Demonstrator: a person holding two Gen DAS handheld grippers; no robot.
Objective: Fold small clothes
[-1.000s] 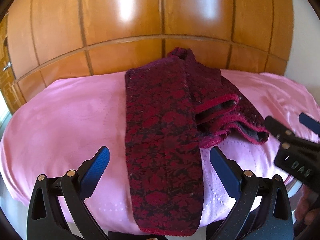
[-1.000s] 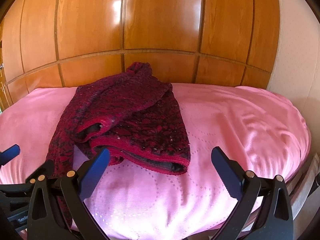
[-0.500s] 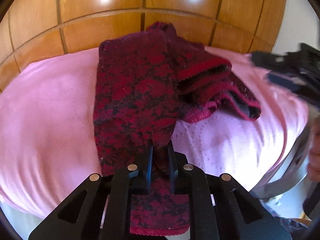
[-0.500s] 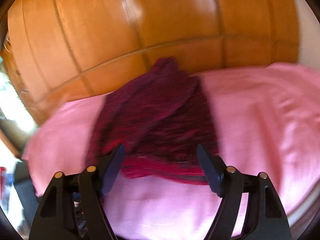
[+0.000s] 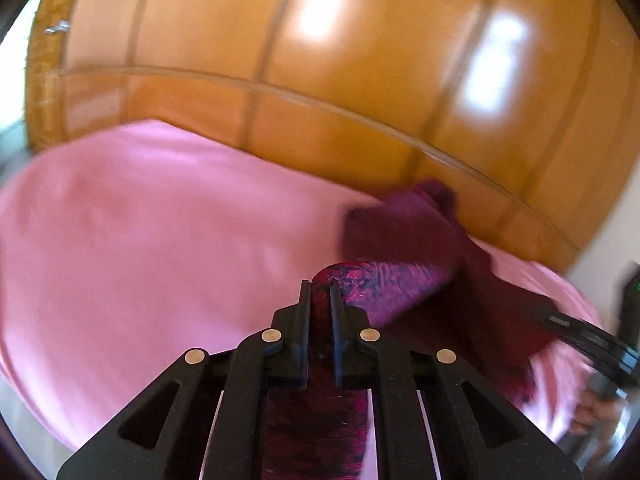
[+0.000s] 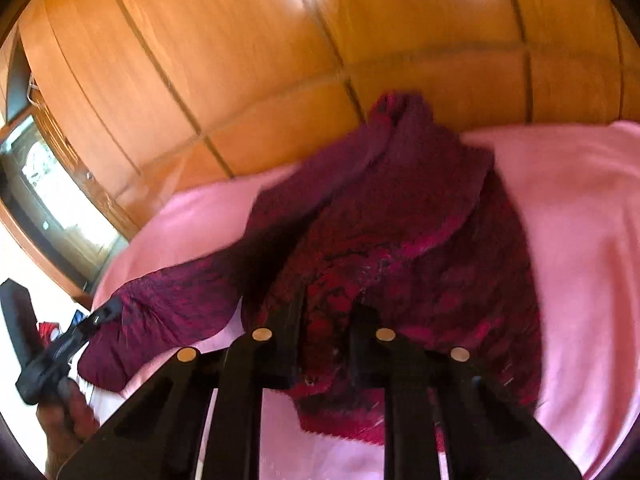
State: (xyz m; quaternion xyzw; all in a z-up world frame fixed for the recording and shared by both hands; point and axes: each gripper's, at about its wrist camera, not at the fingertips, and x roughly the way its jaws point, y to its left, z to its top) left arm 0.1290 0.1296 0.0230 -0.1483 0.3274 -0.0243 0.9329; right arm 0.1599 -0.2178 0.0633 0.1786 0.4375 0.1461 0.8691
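- a home bedroom, by the look of it
- a bed point(image 5: 152, 232) under a pink sheet fills the foreground
- glossy wooden wardrobe doors point(image 6: 280, 60) stand behind it
- a window point(image 6: 60, 196) lets in daylight at one side

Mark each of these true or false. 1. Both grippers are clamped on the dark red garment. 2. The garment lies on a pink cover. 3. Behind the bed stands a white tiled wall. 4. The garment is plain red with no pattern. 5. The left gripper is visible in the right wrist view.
1. True: the left gripper and the right gripper each pinch cloth of the dark red garment; the right gripper's jaws have just been closing on it.
2. True: it rests on the pink cover.
3. False: glossy wooden panels stand behind it.
4. False: it bears a dark floral pattern on red.
5. True: it shows at the left edge, gripping one end of the garment.
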